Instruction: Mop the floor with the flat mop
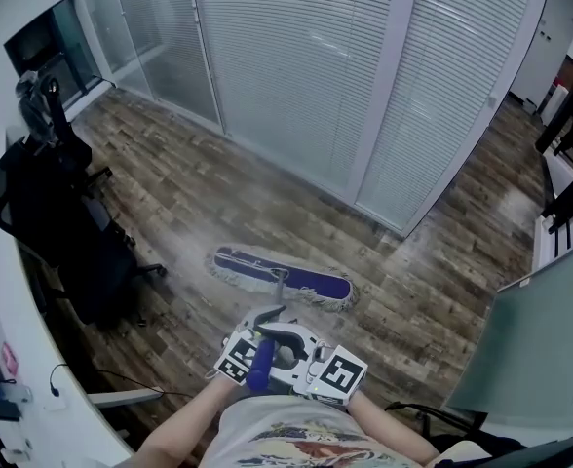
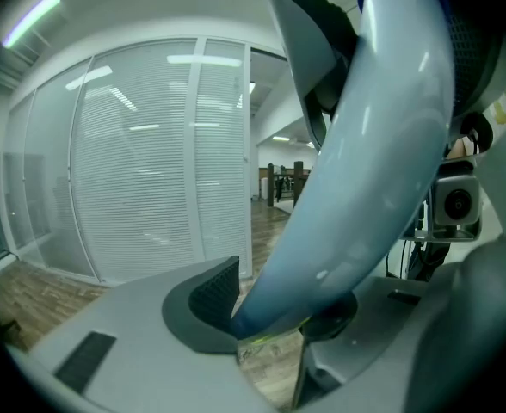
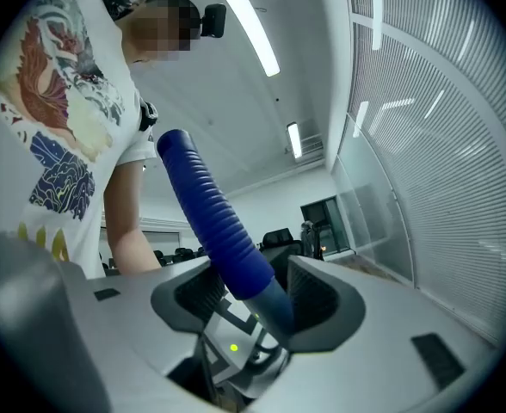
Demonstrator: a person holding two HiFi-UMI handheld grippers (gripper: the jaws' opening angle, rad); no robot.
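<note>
Mop head [image 1: 283,279] crosswise, handle [image 1: 258,365] toward person

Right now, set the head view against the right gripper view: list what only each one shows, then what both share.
Head view only: the flat mop head lying on the wood floor, and a black office chair. Right gripper view only: ceiling lights, and how the right gripper clamps the mop handle at the base of its blue ribbed grip. Both: that handle, the person's printed shirt and the white blinds.
</note>
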